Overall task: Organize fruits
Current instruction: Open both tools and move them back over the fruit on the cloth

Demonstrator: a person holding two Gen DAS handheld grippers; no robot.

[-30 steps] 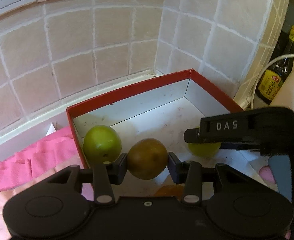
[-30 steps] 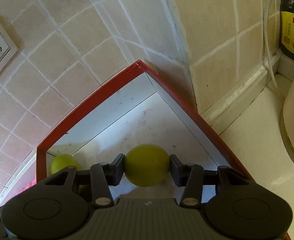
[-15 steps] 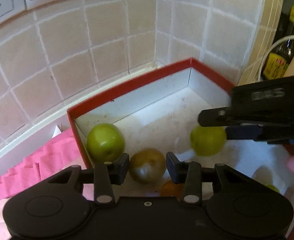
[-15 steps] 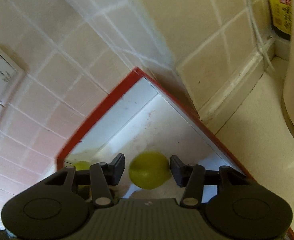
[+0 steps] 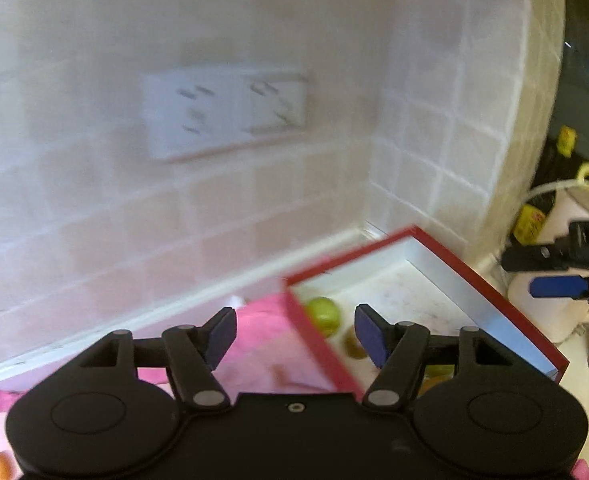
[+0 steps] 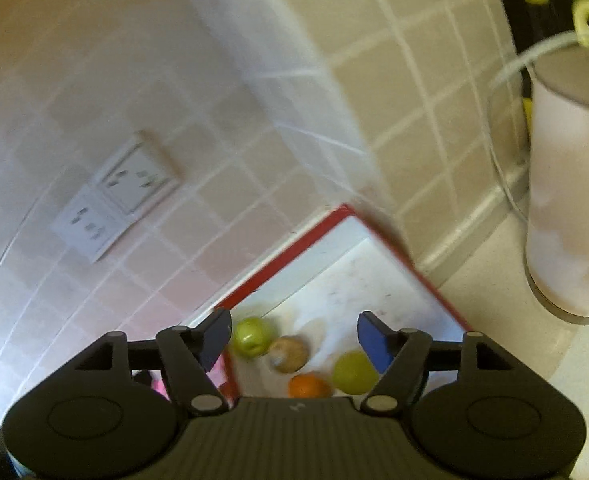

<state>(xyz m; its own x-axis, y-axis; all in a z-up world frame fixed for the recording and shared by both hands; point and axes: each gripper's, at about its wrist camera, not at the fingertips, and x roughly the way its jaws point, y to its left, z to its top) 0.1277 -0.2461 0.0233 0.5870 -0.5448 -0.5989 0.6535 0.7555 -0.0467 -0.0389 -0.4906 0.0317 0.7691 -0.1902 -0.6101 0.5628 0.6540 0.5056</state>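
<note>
Fruits sitting in red box [image 6: 378,236] with white inside: green apple [image 6: 251,336], brownish one [image 6: 289,354], second green one [image 6: 353,373], orange [image 6: 308,386]. Left claw [image 5: 294,336] and right claw [image 6: 294,338] both opening, nothing between fingers. Pink cloth [image 5: 262,344] lying beside box on table [image 6: 506,344], white kettle [image 6: 570,200] standing near.

Wall [image 6: 394,80] is faced in glazed square tile, faintly glossy, with pale grout; the socket plates [image 5: 224,112] look like smooth white plastic. The box [image 6: 374,232] appears to be card, red outside and matt white inside with a scuffed floor, and pink cloth [image 5: 262,344] is seen crumpled beside it. Both gripper bodies [image 6: 290,436] are moulded in matt black plastic, ribbed on the right one, with small metal pivot pins [image 6: 379,403]; the fruit skins [image 6: 250,336] look smooth.
</note>
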